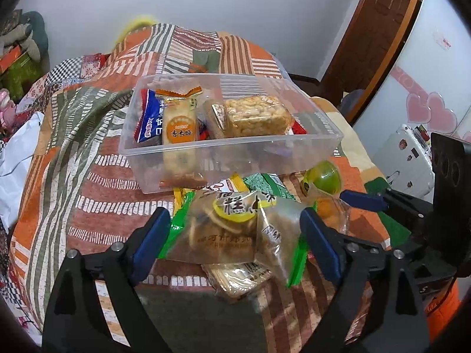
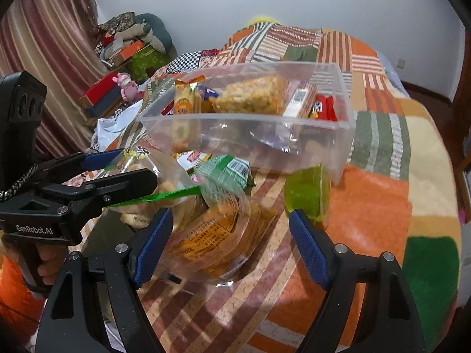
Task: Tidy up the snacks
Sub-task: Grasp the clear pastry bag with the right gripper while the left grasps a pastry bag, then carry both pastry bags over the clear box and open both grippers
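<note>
A clear plastic box (image 1: 250,158) (image 2: 265,135) on the patchwork blanket holds several wrapped snacks, among them a peanut brittle bar (image 1: 256,114) and a blue packet (image 1: 148,117). In front of it lies a loose pile of packets. My left gripper (image 1: 234,235) stands open around a clear cake packet (image 1: 223,229) on top of that pile; its pads do not press on it. My right gripper (image 2: 231,241) is open over a clear packet with orange print (image 2: 212,235). A green jelly cup (image 1: 323,176) (image 2: 307,191) lies beside the box's near corner, just past the right gripper's right finger.
A patchwork blanket (image 2: 376,194) covers the bed under everything. Boxes and soft toys (image 2: 129,47) are stacked by the curtain at the far left. A brown door (image 1: 379,29) and a white cabinet (image 1: 412,153) stand to the right. Each gripper shows in the other's view.
</note>
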A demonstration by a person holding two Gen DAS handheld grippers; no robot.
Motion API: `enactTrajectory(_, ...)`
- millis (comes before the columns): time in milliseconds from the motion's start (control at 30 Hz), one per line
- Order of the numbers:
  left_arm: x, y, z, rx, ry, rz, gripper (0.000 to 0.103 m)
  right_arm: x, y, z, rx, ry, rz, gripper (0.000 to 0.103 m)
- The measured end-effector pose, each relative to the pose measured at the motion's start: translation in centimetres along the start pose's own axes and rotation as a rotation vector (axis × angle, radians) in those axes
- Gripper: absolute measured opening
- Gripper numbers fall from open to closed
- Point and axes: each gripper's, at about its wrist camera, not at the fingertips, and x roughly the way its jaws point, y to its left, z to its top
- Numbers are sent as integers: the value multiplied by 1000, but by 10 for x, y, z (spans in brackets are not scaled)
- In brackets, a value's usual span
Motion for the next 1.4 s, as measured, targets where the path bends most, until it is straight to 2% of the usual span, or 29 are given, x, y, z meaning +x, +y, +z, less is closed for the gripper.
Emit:
enactTrajectory(100,3,-6,-2,28,-12,21,95,4,-1,-6,21,19,16,79)
enactTrajectory(167,4,-7,-4,32,-22,28,95,8,-2,-10,28,35,2,72)
enactTrajectory(200,3,-7,-4,33,-26,27,95,10,-1,-11,30,41,3,65)
enactTrajectory(267,2,-6,-5,30,-31,18,95,11,-5,-13,45,50,7,63)
enactTrajectory(400,2,0,-9,6,-39,-7,95,5,-7,-15,48,18,11,53)
enactTrajectory(500,2,3,-11,-4,-43,-21,97,2,-5,-17,35,9,1,50)
enactTrajectory(600,7,3,-11,-8,-28,-26,99,1,-6,-19,32,1,-2,49)
enactTrajectory(700,28,4,-16,-40,48,-56,99,-1,-8,-19,42,-7,3,46)
enactTrajectory(767,33,6,-20,-62,48,-70,98,-3,-9,-19,48,-13,4,46)
enactTrajectory(833,29,6,-22,-66,22,-73,90,-5,-10,-18,47,-21,1,45)
enactTrajectory(933,21,3,-21,-45,-10,-59,83,-8,-12,-19,45,-28,-4,45)
enactTrajectory(1167,20,-3,-8,-21,-32,-41,83,-11,-14,-17,57,-40,4,44)
enactTrajectory(1200,20,-3,-6,-27,-36,-43,79,-12,-14,-16,53,-45,1,44)
enactTrajectory(1233,19,-3,-4,-29,-42,-49,70,-14,-13,-16,50,-50,-3,43)
enactTrajectory(1333,17,-4,-1,-27,-44,-58,56,-23,-12,-13,35,-75,-15,43)
enactTrajectory(1400,14,-7,1,-11,-55,-47,53,-29,-12,-9,32,-93,-17,42)
